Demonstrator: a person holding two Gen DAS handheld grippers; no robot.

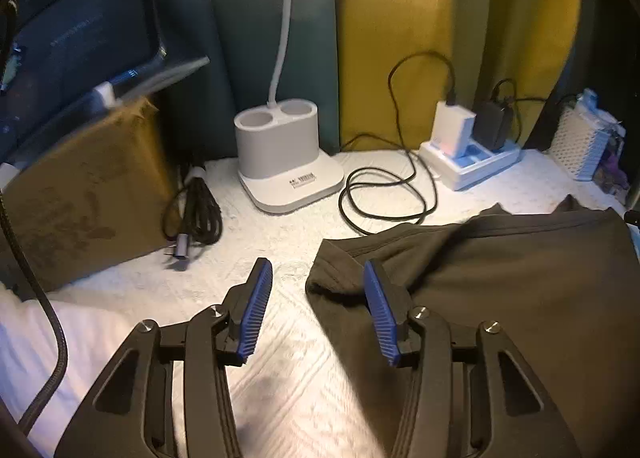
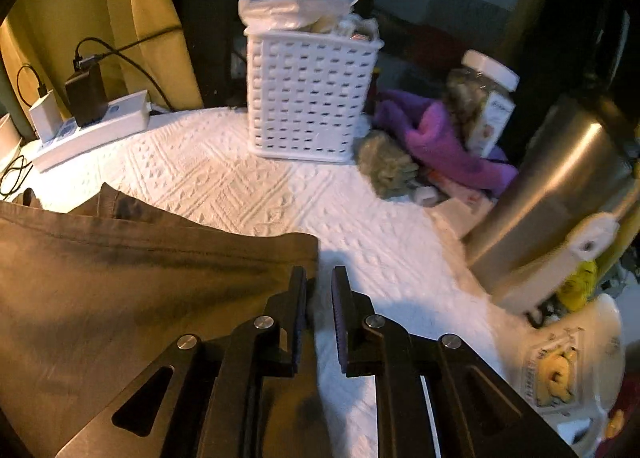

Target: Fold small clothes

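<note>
The left claw (image 1: 318, 278) is wide open beside the brown cloth (image 1: 500, 278); the right claw (image 2: 319, 286) pinches the cloth's edge.

Surface = white quilted cover (image 1: 280, 258) w/ embossed diamond pattern, same cover in right wrist view (image 2: 224, 178). Directly on it: dark olive garment (image 1: 500, 278), spread flat, near edge; also (image 2: 120, 290). White lamp base (image 1: 286, 154) w/ two round holders at back. Coiled black cable (image 1: 384, 194) just beside base. White power strip (image 1: 472, 158) w/ white & black chargers plugged in. Brown cardboard box (image 1: 80, 194) far left, bundled black cord (image 1: 196, 210) touching it. White lattice basket (image 2: 308, 98) at back, purple cloth (image 2: 440, 142) near it. Steel flask (image 2: 560, 194) tilted at right edge.
</note>
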